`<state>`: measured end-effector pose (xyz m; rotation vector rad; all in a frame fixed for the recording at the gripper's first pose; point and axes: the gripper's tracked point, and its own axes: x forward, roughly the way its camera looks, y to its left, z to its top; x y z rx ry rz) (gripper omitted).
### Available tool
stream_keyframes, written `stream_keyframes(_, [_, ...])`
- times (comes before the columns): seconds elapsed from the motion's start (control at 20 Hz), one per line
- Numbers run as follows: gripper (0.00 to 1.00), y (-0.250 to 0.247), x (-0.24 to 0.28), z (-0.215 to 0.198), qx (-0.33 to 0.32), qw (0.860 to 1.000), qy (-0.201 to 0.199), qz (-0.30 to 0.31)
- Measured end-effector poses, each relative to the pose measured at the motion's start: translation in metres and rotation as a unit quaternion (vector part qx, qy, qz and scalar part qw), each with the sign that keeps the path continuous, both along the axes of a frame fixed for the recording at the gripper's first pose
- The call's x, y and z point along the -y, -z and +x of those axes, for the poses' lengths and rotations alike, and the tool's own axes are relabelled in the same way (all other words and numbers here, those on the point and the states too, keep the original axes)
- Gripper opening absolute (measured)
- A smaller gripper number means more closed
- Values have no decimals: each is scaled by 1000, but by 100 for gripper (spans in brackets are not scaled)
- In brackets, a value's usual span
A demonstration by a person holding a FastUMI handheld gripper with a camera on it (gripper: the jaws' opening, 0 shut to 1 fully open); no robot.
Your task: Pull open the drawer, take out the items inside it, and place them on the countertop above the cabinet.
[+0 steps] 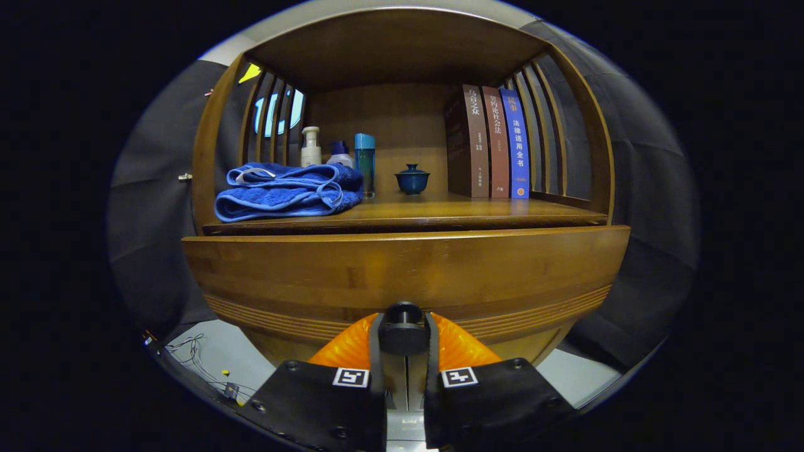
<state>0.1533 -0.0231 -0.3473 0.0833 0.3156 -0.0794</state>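
A wooden cabinet's drawer front (402, 276) spans the view just ahead of me, its inside hidden. Its round black knob (402, 328) sits between my two orange fingers (342, 348), which press on it from both sides. My gripper (403, 336) is shut on the knob. Above the drawer, the wooden countertop (440, 210) forms the floor of an open shelf bay. Only a thin dark gap shows between the drawer's top edge and the countertop.
On the countertop lie a folded blue towel (286, 191) at the left, a white pump bottle (310, 147), a small blue-capped bottle (340, 152), a teal bottle (365, 164), a dark blue lidded cup (412, 179), and three upright books (493, 143) at the right. Bare countertop lies in front of the cup and books.
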Motion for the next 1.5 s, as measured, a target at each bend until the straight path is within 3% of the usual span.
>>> stream_keyframes(0.4, [27,-7,-2,-66,5,1000,-5,-1])
stream_keyframes(0.85, [27,-3,-4,-111,-11,1000,-15,-9])
stream_keyframes(1.45, [27,-3,-8,-135,-25,999,-21,-7])
stream_keyframes(1.5, [31,-3,-8,-135,-31,999,-25,-2])
